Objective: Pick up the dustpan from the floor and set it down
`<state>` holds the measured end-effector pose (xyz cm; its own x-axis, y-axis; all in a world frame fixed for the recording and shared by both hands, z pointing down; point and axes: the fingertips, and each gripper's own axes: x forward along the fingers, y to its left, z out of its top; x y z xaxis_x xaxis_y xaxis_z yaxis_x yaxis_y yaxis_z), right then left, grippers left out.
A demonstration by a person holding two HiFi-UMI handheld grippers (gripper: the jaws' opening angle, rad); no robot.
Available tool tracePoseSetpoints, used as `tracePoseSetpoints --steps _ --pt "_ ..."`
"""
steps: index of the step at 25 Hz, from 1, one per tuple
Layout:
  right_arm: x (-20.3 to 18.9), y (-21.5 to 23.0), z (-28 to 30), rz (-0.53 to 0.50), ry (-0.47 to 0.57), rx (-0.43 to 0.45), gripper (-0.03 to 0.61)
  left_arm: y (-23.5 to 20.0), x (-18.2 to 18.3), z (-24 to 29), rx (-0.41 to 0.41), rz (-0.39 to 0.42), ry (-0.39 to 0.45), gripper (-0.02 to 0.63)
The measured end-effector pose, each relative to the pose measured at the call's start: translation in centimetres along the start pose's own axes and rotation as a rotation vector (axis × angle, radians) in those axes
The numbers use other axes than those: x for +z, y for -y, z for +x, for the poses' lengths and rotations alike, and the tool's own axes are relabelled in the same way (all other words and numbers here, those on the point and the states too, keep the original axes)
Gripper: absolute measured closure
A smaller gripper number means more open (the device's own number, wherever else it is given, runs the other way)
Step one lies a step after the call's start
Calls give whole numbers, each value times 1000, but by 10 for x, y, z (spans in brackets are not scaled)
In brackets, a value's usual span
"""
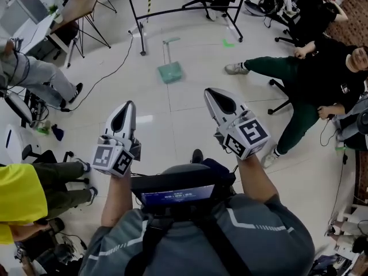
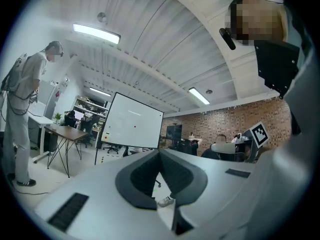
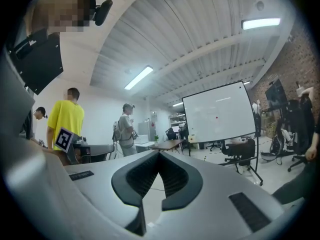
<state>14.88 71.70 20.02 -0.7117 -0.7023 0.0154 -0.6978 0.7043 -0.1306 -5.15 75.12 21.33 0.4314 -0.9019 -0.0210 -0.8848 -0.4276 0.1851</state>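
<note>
1. Fingers (image 2: 137, 176) of left gripper (image 2: 160, 151): clenched, tips meeting, nothing held. Only floor (image 2: 161, 176) and someone's shoe (image 2: 165, 201) show through the gap behind the tips.
2. Fingers (image 3: 135, 176) of right gripper (image 3: 159, 153): same, clenched and empty, with bare floor in the gap.
3. In the head view both grippers are held level, side by side in front of the person. They point toward the whiteboard stand (image 1: 136, 22) and sit well short of it, nowhere near floor height.
4. Dustpan (image 1: 170, 72): green, lying on the floor on the near side of the whiteboard stand, between its two feet and closer to the left one. Its long handle (image 1: 168, 49) runs from the pan toward the stand. Nothing touches it.
5. Surroundings: a seated person (image 1: 270, 68) has legs stretched out just right of the stand's right foot. A cable (image 1: 106, 72) trails on the floor left of the stand's left foot. The lane straight up to the stand looks open to me.
6. Status, my read: nothing done, pickup not started.
7. Left to do:
   - close the distance to the stand
   - get down to the floor
   - release one pair of fingers and clamp, with the handle the likely grab point
   - lift, then set the dustpan down
8. Set-down spot: can't tell from the views.
</note>
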Motion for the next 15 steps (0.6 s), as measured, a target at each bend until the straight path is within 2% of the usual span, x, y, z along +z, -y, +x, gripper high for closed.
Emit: tracePoseSetpoints --steps 7,12,15 --pt "9 86 15 23 -2 58 578 8 5 86 51 44 7 604" --pt "13 132 36 45 15 54 578 1 12 130 74 55 2 604" --pt "13 153 53 47 14 44 578 -6 15 155 60 58 0 604"
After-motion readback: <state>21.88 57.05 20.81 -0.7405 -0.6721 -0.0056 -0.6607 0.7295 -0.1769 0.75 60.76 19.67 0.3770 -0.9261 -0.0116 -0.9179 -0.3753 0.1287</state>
